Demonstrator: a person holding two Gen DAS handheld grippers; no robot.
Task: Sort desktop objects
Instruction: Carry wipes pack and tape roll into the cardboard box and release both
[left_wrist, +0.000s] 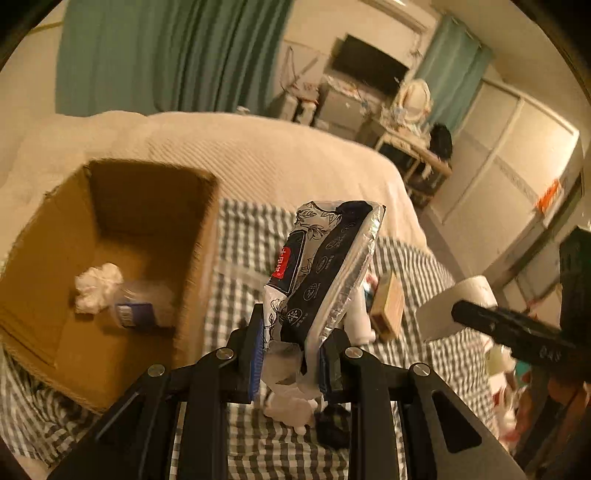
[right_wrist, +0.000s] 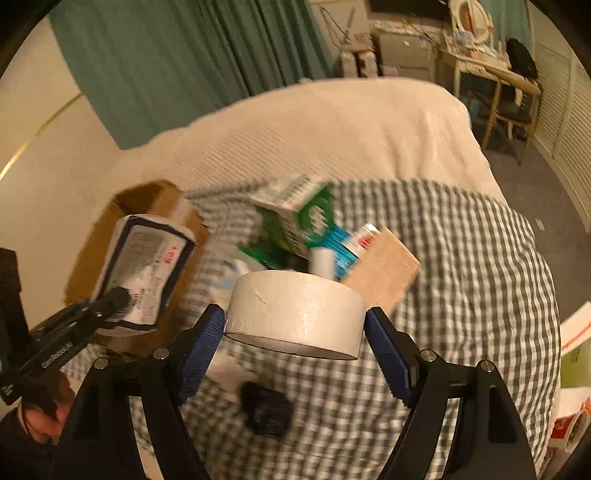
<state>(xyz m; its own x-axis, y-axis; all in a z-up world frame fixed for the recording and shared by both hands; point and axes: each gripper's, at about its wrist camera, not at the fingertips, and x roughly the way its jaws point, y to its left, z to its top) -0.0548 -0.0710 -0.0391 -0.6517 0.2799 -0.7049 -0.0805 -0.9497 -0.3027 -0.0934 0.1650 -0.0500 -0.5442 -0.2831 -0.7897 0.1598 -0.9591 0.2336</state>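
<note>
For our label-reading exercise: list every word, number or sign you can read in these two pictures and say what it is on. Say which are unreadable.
Nothing reads cleanly.
Tissue pack, held in the left gripper: red tag with white characters, round icons, all too blurred.
Green box: barcode and white logo, unreadable.
Left gripper body: white lettering, too blurred.
Bottle in the cardboard box: blue label, unreadable.
Tape roll in the right gripper: no text.

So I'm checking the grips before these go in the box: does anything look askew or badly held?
The tissue pack is pinched only at its bottom corner by the left tongs, so it leans. The tape roll sits squarely in the right tongs.
</note>
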